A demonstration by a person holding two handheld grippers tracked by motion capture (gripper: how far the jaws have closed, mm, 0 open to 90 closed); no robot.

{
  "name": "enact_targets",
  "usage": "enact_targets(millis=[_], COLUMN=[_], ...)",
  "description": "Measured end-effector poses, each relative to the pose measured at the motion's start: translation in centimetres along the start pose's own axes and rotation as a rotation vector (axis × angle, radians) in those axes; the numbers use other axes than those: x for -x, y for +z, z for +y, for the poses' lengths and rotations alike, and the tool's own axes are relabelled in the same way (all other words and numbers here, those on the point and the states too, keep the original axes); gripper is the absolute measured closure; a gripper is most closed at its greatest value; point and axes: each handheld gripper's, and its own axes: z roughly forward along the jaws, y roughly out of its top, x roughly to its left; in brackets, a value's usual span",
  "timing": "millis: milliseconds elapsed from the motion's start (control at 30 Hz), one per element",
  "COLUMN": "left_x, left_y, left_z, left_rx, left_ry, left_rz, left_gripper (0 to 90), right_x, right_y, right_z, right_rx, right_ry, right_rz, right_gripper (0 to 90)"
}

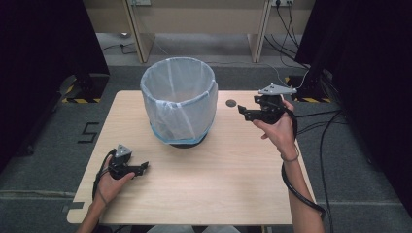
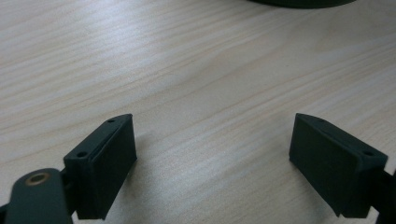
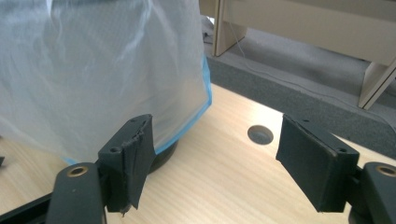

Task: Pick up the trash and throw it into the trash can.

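My left gripper (image 1: pixel 142 168) rests low on the table (image 1: pixel 218 184), jaws apart, empty. My right gripper (image 1: pixel 241 112) hangs just beside the bag-lined bin (image 1: pixel 179 99) at the table's far middle, jaws apart, empty.

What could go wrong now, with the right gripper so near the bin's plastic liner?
The right gripper, open, points at the bin. Its jaws may snag or tear the thin liner hanging loose outside. A push high on the wall might tip or slide the bin, since the left gripper rests apart and does not steady it.
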Motion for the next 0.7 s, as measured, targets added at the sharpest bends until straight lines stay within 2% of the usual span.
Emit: enact_targets(millis=[500,700], left_x=[0.0,0.0], left_y=[0.0,0.0], left_z=[0.0,0.0], left_rx=[0.000,0.001], left_ry=[0.000,0.000], left_rz=[0.000,0.000], left_gripper=[13.9,13.9], right_x=[-0.8,-1.1], right_y=[0.5,0.8], right_z=[-3.7,-4.7], right_rx=[-0.014,-0.022], right_ry=[0.030,0.031], right_rz=[0.022,0.023], right_gripper=[19.9,19.7])
